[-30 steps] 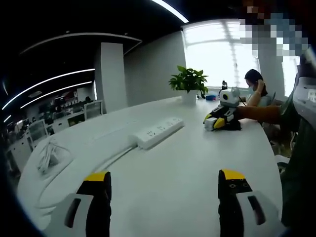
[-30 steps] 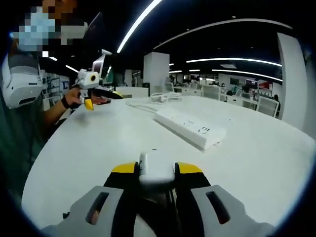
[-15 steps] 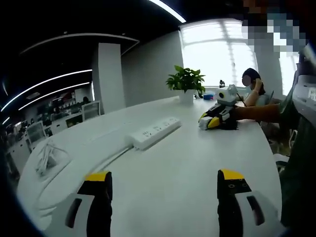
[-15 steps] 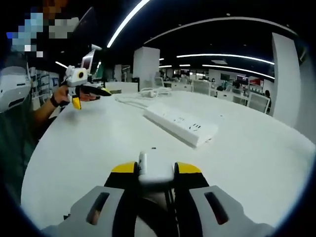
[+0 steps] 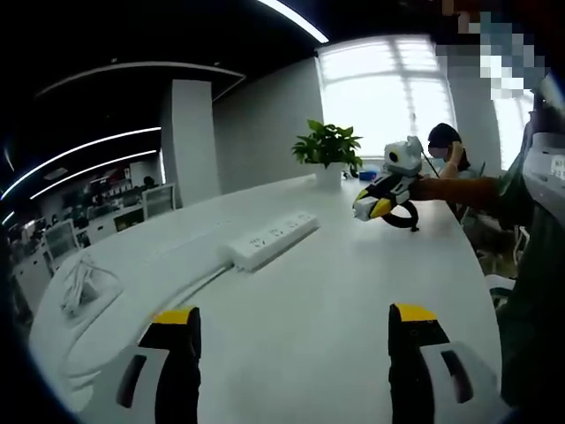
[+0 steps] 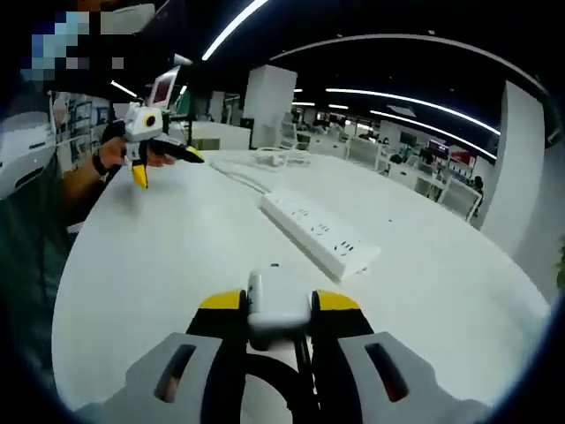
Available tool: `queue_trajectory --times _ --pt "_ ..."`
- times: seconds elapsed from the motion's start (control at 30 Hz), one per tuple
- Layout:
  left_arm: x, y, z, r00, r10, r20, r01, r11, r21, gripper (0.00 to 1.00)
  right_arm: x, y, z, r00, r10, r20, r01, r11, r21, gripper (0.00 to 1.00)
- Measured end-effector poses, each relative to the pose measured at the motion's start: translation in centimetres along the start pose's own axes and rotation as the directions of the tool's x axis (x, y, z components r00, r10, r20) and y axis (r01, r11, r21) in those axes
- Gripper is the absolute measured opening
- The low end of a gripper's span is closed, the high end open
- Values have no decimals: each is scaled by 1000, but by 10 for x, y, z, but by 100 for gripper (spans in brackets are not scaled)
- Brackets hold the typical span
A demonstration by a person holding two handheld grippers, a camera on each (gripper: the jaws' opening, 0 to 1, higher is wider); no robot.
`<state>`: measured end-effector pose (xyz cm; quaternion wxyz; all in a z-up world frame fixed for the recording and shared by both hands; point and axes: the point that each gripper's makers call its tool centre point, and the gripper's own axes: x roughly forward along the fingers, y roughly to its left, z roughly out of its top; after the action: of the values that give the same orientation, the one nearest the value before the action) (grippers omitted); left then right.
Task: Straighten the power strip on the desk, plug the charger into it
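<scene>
A white power strip [image 5: 269, 238] lies at a slant on the white desk [image 5: 318, 291], its cable running off to a loose coil [image 5: 84, 283]. My left gripper [image 5: 294, 322] hangs open above the desk's near part, with nothing between its jaws. My right gripper [image 6: 278, 311] is shut on a small white charger [image 6: 277, 296] and is held above the desk, the power strip [image 6: 318, 234] ahead of it. In the left gripper view the right gripper [image 5: 381, 201] hovers clear of the desk, right of the strip. The left gripper [image 6: 163, 166] appears open at the upper left of the right gripper view.
A potted plant [image 5: 328, 146] stands at the desk's far end, with a seated person [image 5: 450, 150] behind it. The person holding the grippers stands at the desk's edge [image 6: 35, 230]. More desks and chairs [image 6: 415, 172] fill the room beyond.
My right gripper has risen off the desk with the charger and now looks down on the strip from higher up. My left gripper has stayed nearly still and open.
</scene>
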<state>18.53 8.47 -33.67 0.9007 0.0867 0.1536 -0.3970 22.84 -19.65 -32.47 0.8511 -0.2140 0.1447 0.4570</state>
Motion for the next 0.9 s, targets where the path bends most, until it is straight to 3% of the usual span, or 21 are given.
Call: queue_trajectory --times 0.5,0.9 --pt "-3 3 0 1000 -4 30 5 1000 -13 90 -1 -16 37 994 -4 -111 -15 986 -168 25" --pt "2 9 11 999 21 38 -21 1000 -2 91 0 -38 39 980 -28 -196 -21 970 -243 25"
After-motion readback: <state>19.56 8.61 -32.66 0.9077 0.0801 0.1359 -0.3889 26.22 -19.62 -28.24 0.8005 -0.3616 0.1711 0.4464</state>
